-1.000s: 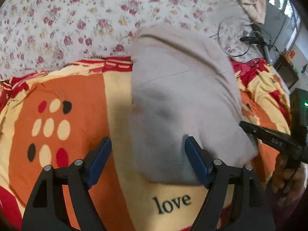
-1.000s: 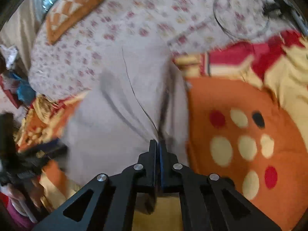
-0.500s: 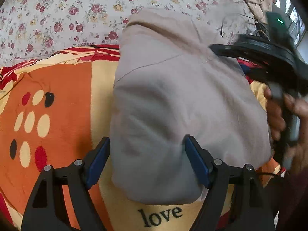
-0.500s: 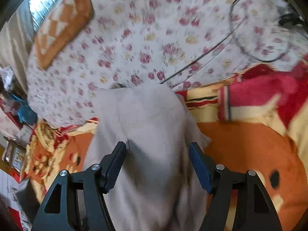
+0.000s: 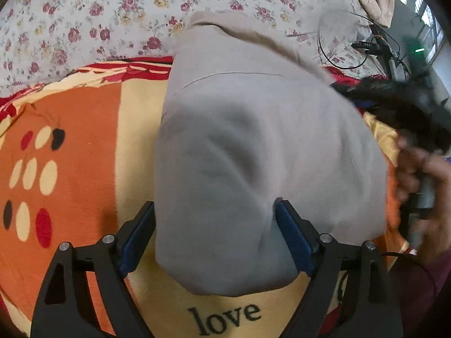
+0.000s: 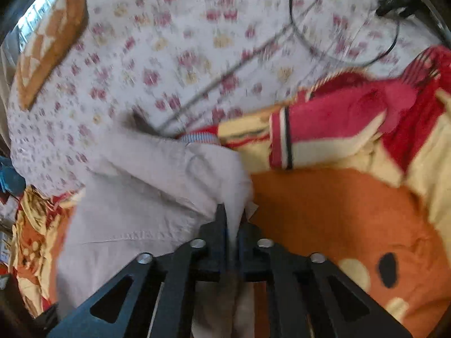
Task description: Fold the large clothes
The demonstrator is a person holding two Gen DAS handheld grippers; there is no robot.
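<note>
Two grippers work one garment, and the fold turns on how its long axis runs: the folded grey garment (image 5: 253, 155) lies lengthwise straight away from the left gripper (image 5: 215, 236), near end between its fingers, far end reaching onto the floral sheet (image 5: 84, 22). Left gripper's jaws are spread wide, having just opened a bit further, w/ the garment's near end sitting between the blue pads (image 5: 293, 236); the right-side pad dents the cloth, the other is just at its edge, so it reads as straddling, not a clamp. Right gripper (image 6: 232, 233) is at the garment's right edge toward the far end, jaws having just closed to a narrow gap w/ a peak of pale cloth (image 6: 236, 197) pinched up between them. Judging by that, the right one is nearer the part to move next & the left only steadies the near end. Under everything is the orange blanket (image 5: 84, 140) w/ "love" (image 5: 225, 318) printed just ahead of the left fingers. Farther off, a looped black cable (image 6: 338, 42) lies on the sheet beyond the garment's far end, and a far-end swing could catch it.
</note>
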